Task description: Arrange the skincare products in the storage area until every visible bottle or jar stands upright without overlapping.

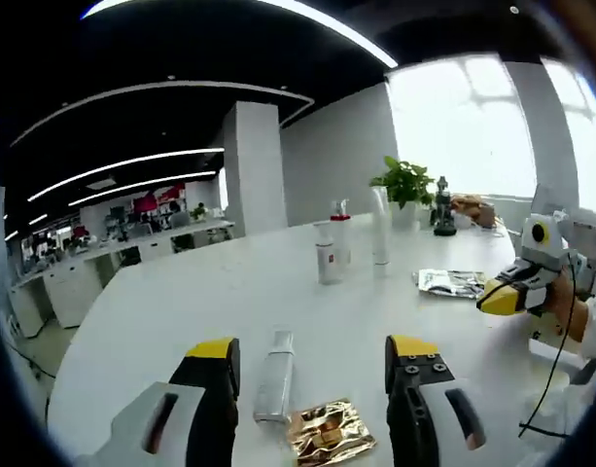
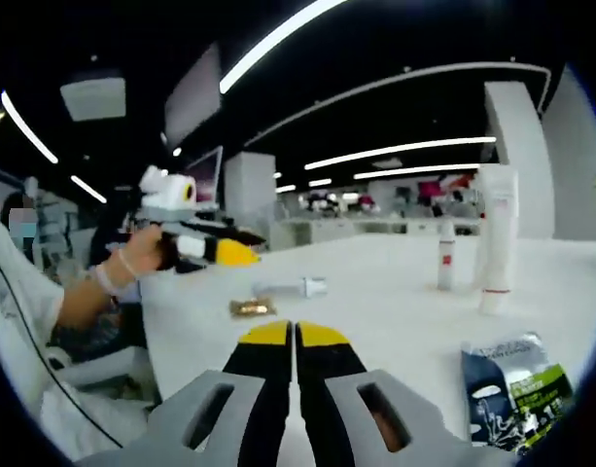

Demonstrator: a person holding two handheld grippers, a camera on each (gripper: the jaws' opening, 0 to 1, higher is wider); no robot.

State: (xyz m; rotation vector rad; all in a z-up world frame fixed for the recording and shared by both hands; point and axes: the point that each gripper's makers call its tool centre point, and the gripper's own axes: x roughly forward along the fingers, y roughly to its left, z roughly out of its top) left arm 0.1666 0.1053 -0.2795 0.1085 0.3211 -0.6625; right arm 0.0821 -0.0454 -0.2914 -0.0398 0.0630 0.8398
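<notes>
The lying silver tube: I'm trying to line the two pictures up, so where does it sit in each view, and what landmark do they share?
Left gripper view: the silver tube lies flat on the white table, low in the picture between this gripper's open jaws, beside a gold sachet.
Right gripper view: it lies mid-picture, above the shut jaws.
Shared landmark: the gold sachet, close beside the tube in both.

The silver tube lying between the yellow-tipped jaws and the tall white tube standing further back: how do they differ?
The silver tube lies flat on the white table; the tall white tube stands upright. The silver tube sits near the left gripper, between its open jaws and beside a gold sachet; the tall white tube stands far back, near two small bottles. Both are slim skincare containers.
</notes>
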